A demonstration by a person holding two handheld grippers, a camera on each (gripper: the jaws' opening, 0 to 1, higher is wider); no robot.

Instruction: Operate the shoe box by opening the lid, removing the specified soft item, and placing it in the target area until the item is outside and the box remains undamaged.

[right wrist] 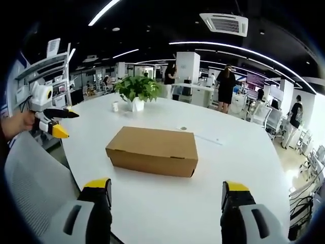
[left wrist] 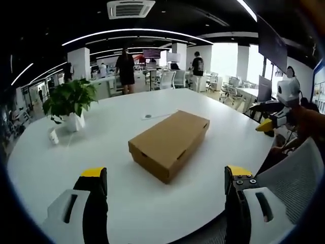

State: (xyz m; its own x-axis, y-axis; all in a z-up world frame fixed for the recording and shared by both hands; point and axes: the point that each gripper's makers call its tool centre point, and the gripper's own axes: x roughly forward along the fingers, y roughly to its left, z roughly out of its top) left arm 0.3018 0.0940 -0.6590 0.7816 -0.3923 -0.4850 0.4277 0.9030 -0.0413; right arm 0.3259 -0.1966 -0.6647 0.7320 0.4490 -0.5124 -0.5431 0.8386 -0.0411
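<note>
A brown cardboard shoe box (left wrist: pixel 170 144) (right wrist: pixel 155 150) lies with its lid shut in the middle of a round white table (left wrist: pixel 127 203) (right wrist: pixel 167 213). What is inside the box is hidden. My left gripper (left wrist: pixel 166 174) is open just short of the box's near corner, with nothing between its yellow-tipped jaws. My right gripper (right wrist: pixel 166 186) is likewise open and holds nothing, facing the box's long side from a short way off. Each gripper also shows in the other's view, held open off the table's edge: the right gripper (left wrist: pixel 261 117) and the left gripper (right wrist: pixel 70 125).
A potted plant (left wrist: pixel 70 101) (right wrist: pixel 137 89) and a small white cup (left wrist: pixel 53 136) (right wrist: pixel 116 107) stand beyond the box, with a small round puck (left wrist: pixel 148 116) (right wrist: pixel 183 128) on the table. A grey mesh chair (left wrist: pixel 297 175) (right wrist: pixel 30 178) sits at the table's edge. People stand among desks far behind.
</note>
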